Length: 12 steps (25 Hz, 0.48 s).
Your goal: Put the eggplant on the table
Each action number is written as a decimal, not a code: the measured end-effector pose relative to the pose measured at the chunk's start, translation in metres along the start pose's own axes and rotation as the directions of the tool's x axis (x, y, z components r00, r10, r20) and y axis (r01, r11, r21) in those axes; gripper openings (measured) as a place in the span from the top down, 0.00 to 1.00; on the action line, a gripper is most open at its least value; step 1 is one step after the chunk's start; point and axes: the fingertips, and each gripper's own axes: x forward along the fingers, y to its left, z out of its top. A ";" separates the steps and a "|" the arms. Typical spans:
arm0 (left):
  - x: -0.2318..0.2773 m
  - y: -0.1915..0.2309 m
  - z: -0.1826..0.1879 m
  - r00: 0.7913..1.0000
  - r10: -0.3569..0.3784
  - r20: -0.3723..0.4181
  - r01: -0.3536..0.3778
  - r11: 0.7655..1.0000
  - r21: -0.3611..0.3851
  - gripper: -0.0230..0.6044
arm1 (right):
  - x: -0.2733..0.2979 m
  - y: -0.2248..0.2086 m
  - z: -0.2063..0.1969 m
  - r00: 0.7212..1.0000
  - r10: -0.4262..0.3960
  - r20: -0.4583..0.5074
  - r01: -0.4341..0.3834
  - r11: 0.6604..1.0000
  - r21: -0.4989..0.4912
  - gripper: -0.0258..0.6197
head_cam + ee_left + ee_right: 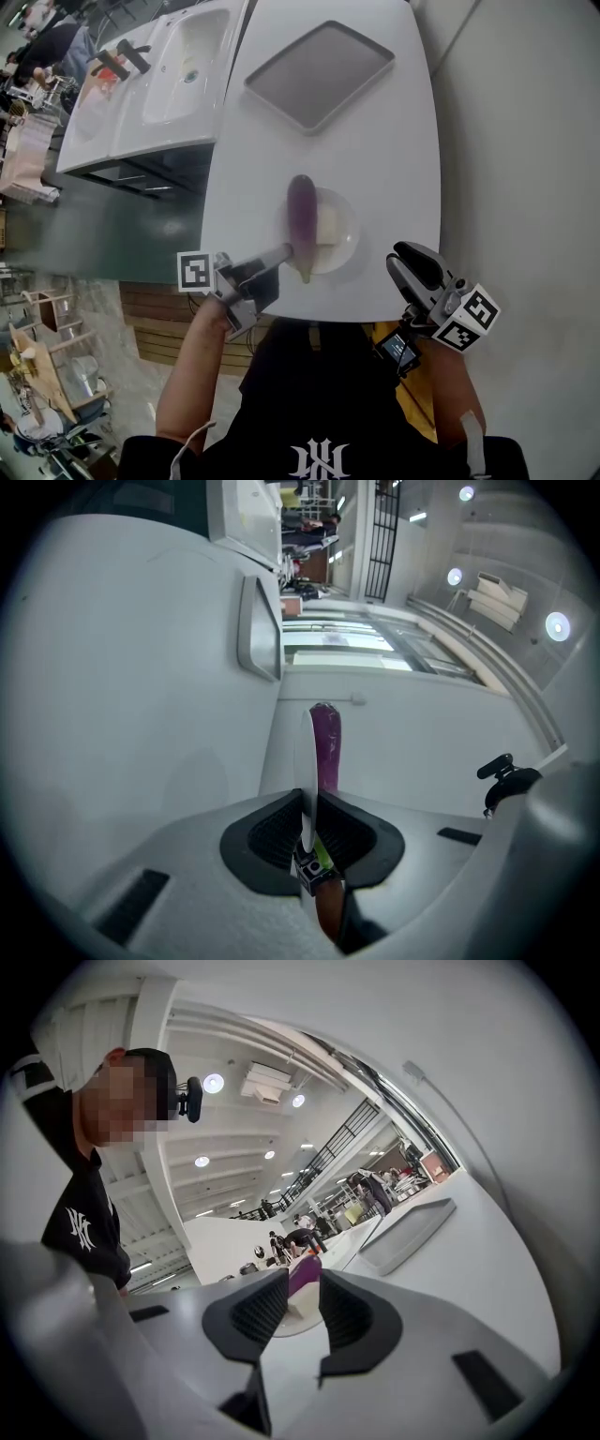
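Note:
A purple eggplant (302, 214) lies on a white plate (345, 246) near the front edge of the white table (394, 141). A pale block (327, 225) sits beside it on the plate. My left gripper (286, 251) is shut on the plate's near rim. In the left gripper view the rim (307, 761) runs edge-on between the pads of the left gripper (309, 803), with the eggplant (326, 747) just beyond. My right gripper (412, 262) hangs open at the table's front right, nothing between its fingers. Through the open right gripper (302, 1302) I see the eggplant (303, 1277).
A grey rectangular tray (319, 73) lies at the far end of the table, also in the left gripper view as the tray (258, 630) and in the right gripper view as the tray (403, 1235). A white double sink unit (183, 66) stands left of the table.

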 end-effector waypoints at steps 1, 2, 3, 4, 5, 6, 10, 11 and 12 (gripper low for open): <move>0.002 0.004 0.004 1.000 0.002 -0.005 -0.002 1.000 -0.002 0.92 | 0.005 -0.002 -0.001 1.000 0.000 -0.004 0.000 1.000 -0.002 0.82; 0.004 0.007 0.008 1.000 0.002 -0.010 -0.002 1.000 -0.007 0.92 | 0.011 -0.005 -0.002 1.000 -0.002 -0.006 0.002 1.000 -0.004 0.82; 0.006 0.011 0.011 1.000 0.001 -0.014 -0.001 1.000 -0.012 0.92 | 0.015 -0.007 -0.003 1.000 -0.008 -0.007 0.008 1.000 -0.006 0.82; 0.008 0.014 0.014 1.000 0.000 -0.018 -0.001 1.000 -0.020 0.92 | 0.020 -0.010 -0.003 1.000 -0.016 -0.008 0.016 1.000 -0.005 0.82; 0.009 0.016 0.016 1.000 0.001 -0.022 -0.002 1.000 -0.029 0.92 | 0.024 -0.013 -0.004 1.000 -0.027 -0.010 0.027 1.000 0.001 0.82; 0.010 0.020 0.019 1.000 0.003 -0.025 -0.004 0.999 -0.037 0.92 | 0.028 -0.017 -0.005 0.999 -0.043 -0.015 0.043 0.999 0.015 0.82; 0.011 0.034 0.033 1.000 0.002 -0.030 -0.003 0.999 -0.048 0.92 | 0.047 -0.052 -0.033 0.985 -0.133 -0.109 0.150 0.976 0.159 0.82; 0.011 0.037 0.035 1.000 0.000 -0.030 -0.001 0.999 -0.052 0.92 | 0.049 -0.060 -0.042 0.980 -0.142 -0.137 0.170 0.960 0.221 0.82; 0.012 0.038 0.037 1.000 -0.001 -0.031 0.000 0.998 -0.056 0.92 | 0.051 -0.066 -0.050 0.977 -0.140 -0.160 0.183 0.939 0.291 0.82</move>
